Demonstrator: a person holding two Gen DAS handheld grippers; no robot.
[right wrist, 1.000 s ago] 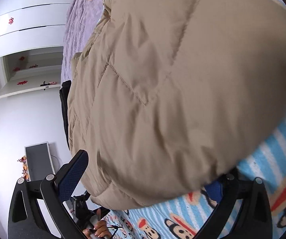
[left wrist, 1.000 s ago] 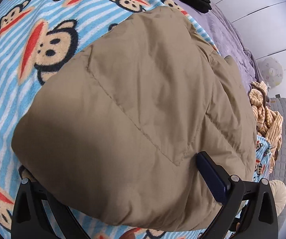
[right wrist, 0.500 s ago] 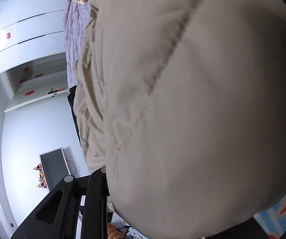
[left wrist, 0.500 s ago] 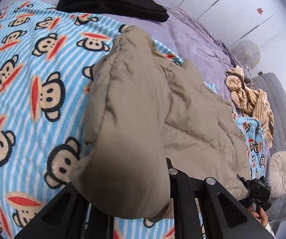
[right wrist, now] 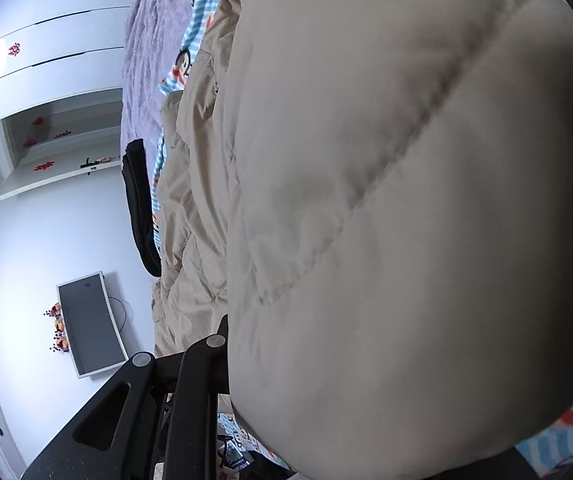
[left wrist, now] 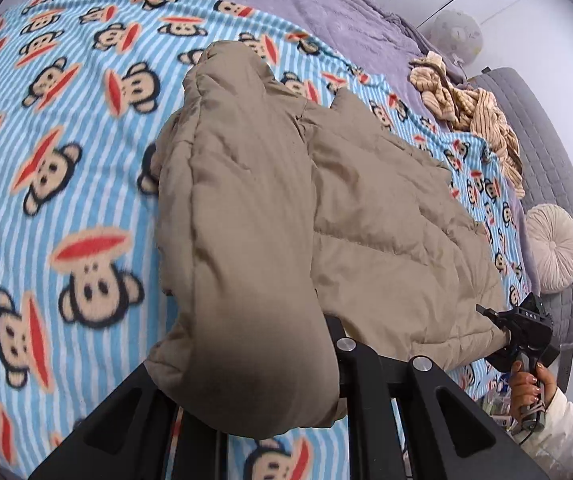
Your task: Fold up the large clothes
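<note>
We now have both claws clamped on the near hem of the tan puffer coat [left wrist: 366, 208]: the left claw [left wrist: 286, 392] pinches one bunched corner, the right claw [left wrist: 498, 328] the other. A second ago both stood wide open around flat fabric; since then they shut and lifted the hem off the monkey blanket [left wrist: 66, 140]. The coat stretches away ahead of the claws, so folding can begin.
</note>
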